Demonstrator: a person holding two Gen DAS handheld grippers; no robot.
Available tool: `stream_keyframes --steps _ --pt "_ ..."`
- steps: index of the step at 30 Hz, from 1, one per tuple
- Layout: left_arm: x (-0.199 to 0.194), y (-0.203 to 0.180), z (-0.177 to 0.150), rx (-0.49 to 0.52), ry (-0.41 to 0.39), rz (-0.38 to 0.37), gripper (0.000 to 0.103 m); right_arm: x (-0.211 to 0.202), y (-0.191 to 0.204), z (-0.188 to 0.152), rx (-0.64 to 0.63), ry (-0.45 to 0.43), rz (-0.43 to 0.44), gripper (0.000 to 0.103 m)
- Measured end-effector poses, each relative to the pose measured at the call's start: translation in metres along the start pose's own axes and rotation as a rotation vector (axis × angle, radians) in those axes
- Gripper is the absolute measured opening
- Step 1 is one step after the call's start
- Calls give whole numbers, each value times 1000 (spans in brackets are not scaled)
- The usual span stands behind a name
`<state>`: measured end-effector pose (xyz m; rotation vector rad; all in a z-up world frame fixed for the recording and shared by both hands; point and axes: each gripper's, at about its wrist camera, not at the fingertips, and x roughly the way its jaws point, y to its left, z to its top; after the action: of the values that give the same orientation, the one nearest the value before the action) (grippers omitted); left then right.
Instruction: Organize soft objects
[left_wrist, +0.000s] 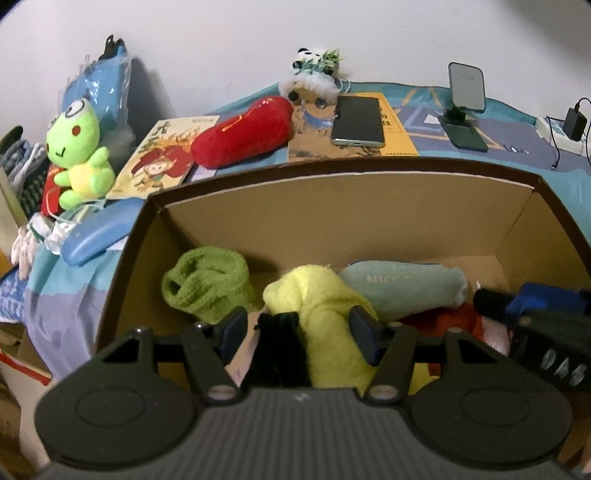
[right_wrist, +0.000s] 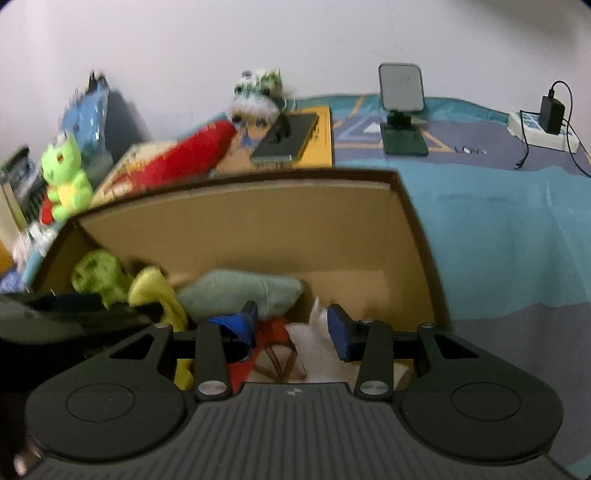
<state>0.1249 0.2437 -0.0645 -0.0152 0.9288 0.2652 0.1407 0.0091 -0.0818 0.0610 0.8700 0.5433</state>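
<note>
Both grippers pitched downward, jaws parted

The left gripper (left_wrist: 295, 325) fills the lower half of the left wrist view, its two blue-padded fingers (left_wrist: 364, 332) spread wide apart at centre frame and tilted down; soft material lies between the pads, but whether they press on it cannot be told. The right gripper (right_wrist: 291, 325) sits likewise in the lower centre of the right wrist view, its fingers (right_wrist: 340, 328) apart with a gap between them, nothing clamped. Each gripper also shows in the other's view: the right at the right edge, the left at the lower left edge.
</note>
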Motion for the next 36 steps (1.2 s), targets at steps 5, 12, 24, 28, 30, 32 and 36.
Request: stream_keyframes --steps 5,12,24,28,30,32,36 --pt "2 1 -2 -14 10 -17 61 2 -4 2 20 8 23 24" --pt "3 -5 -6 10 -2 2 62 5 -5 0 29 19 49 24" --pt "9 -3 -5 -1 13 -23 63 4 -5 -4 24 -8 60 24" --pt "10 -6 -5 15 11 -20 63 4 -5 -4 23 -10 61 24" --pt "11 -6 -5 18 12 -22 63 4 -5 -4 25 -12 62 24" --pt "12 -5 -4 19 13 -24 63 4 -5 -4 26 -12 65 24" --pt "12 -5 -5 21 14 -28 63 4 -5 -4 25 -13 63 24"
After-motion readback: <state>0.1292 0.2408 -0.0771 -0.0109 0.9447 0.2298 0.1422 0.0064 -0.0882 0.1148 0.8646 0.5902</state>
